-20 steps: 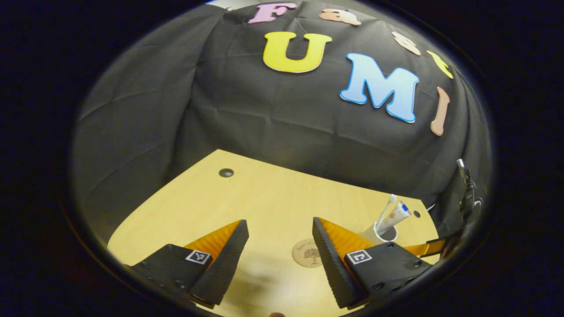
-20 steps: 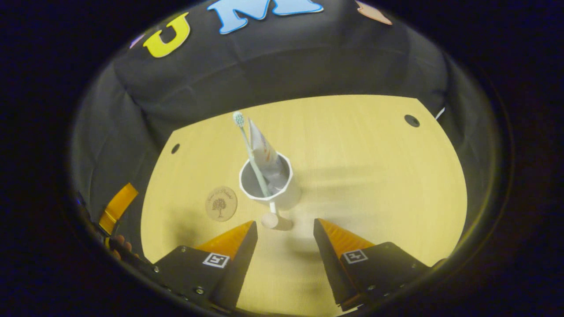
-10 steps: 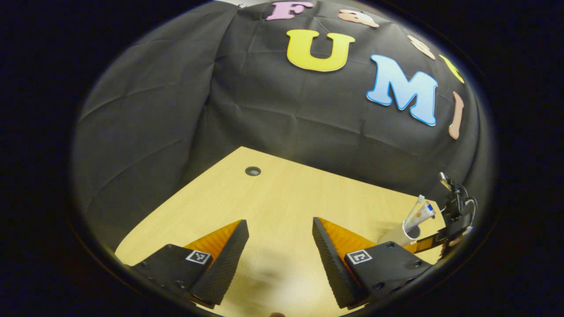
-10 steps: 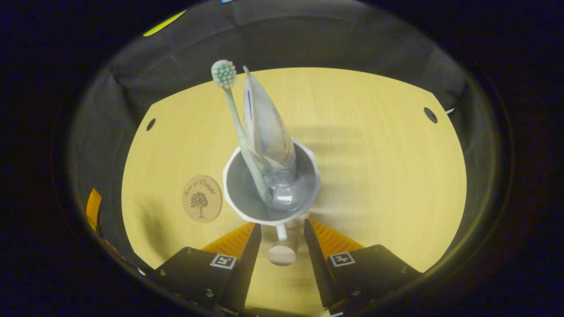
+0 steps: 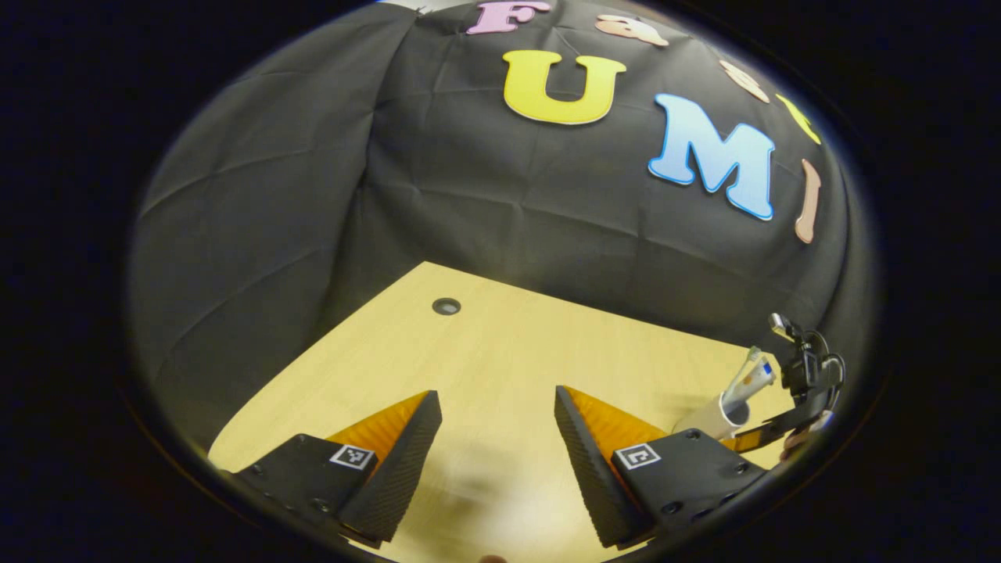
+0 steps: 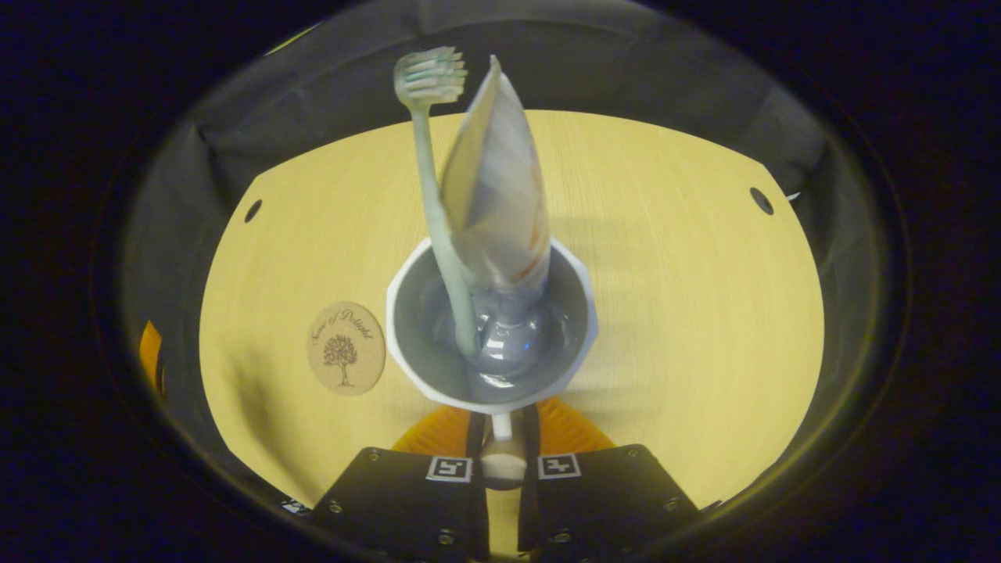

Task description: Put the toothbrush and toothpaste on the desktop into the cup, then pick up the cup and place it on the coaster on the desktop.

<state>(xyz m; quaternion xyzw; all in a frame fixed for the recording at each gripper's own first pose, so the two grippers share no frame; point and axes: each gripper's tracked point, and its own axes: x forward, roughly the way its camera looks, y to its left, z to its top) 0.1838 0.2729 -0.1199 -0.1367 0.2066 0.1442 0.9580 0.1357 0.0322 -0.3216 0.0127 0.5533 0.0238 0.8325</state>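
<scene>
Right gripper (image 6: 501, 442): both fingers pressed onto the handle of the one white faceted cup (image 6: 491, 395), pinching it between them. One pale-green toothbrush (image 6: 438, 234), bristles up, and one silvery toothpaste tube (image 6: 500, 203), cap down, stand in the cup, leaning against each other. Tube print is blurred, unreadable.

One round wooden coaster (image 6: 346, 348) with an engraved tree lies on the light wooden desktop (image 6: 688, 313), just left of the cup and apart from it. Script arcs over the tree; I can't read it reliably.

Left gripper (image 5: 498, 407): fingers spread wide with nothing between them, above the desktop. Two dark round holes (image 6: 759, 201) sit near the desktop's far corners.
</scene>
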